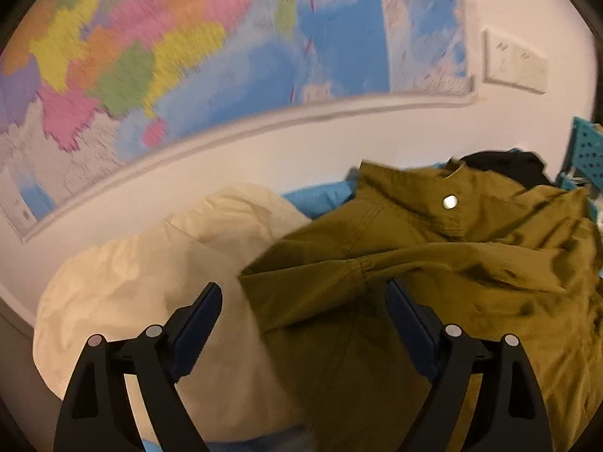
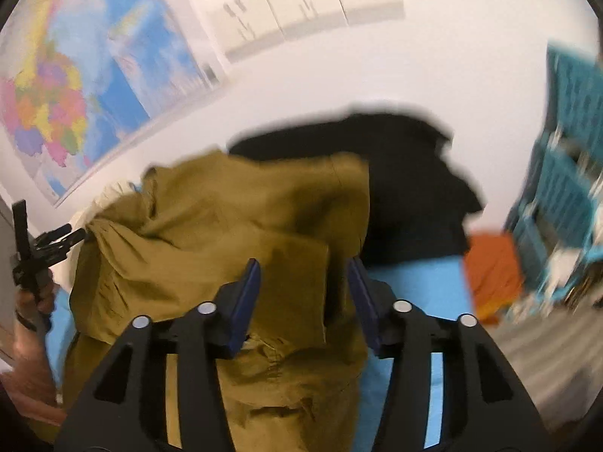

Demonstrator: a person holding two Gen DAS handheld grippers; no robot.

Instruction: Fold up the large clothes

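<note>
Left wrist: both grippers' jaws apart over olive jacket [image 1: 433, 263]; teal crate [image 2: 565, 188] contents blurred.

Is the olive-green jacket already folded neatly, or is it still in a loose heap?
Still a loose heap. The olive-green jacket lies bunched and creased on the blue surface, with uneven overlapping layers and no flat, squared edges.

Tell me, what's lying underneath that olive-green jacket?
The olive-green jacket lies on a bright blue sheet, overlapping a cream fabric bundle on one side and a black garment behind. Anything directly beneath its middle is covered.
</note>
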